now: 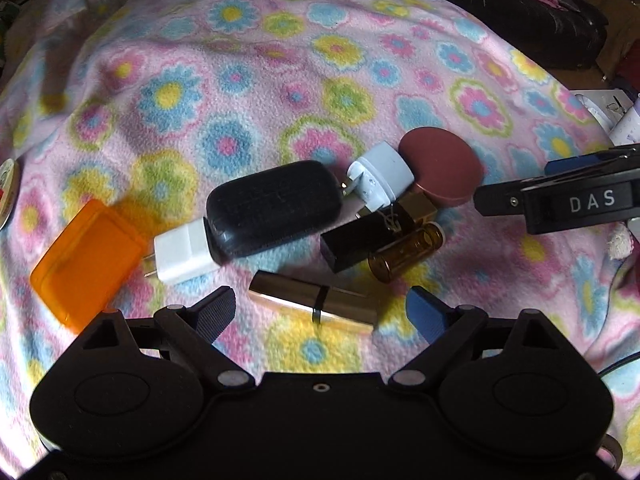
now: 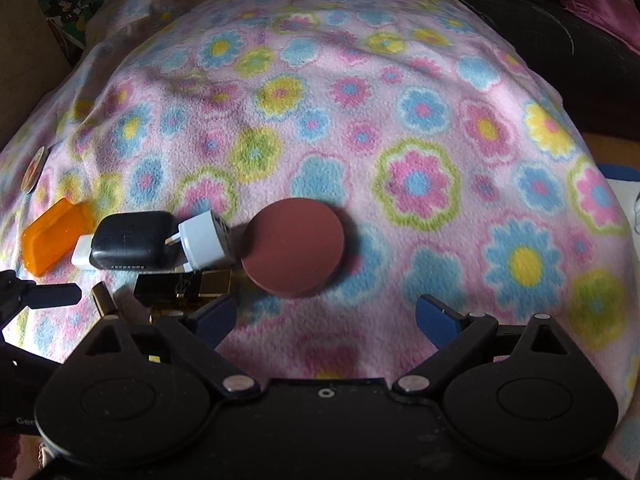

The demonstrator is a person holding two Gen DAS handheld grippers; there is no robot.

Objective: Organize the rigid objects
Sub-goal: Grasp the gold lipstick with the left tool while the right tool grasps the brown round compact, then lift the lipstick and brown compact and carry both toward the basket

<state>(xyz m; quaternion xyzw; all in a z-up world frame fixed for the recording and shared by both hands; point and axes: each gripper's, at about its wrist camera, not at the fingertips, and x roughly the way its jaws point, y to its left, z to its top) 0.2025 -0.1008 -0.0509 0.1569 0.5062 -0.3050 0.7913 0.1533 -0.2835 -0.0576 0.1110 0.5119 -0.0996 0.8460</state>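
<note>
A cluster of small objects lies on a flowered fleece blanket (image 1: 280,60). From left to right I see an orange translucent box (image 1: 86,260), a white charger (image 1: 184,256), a black case (image 1: 274,208), a pale blue plug adapter (image 1: 380,178) and a maroon round compact (image 1: 440,166). In front lie a black-and-gold lipstick (image 1: 360,244), an amber vial (image 1: 406,254) and a gold tube (image 1: 316,304). My left gripper (image 1: 322,312) is open, with the gold tube lying between its fingers, untouched. My right gripper (image 2: 326,320) is open and empty, just in front of the compact (image 2: 294,246).
A finger (image 1: 504,200) of the right gripper reaches in from the right beside the compact. A round badge (image 1: 8,192) lies at the blanket's left edge. A dark sofa (image 1: 520,8) stands behind, with clutter (image 1: 624,120) at the right. Bare blanket (image 2: 440,140) stretches beyond the compact.
</note>
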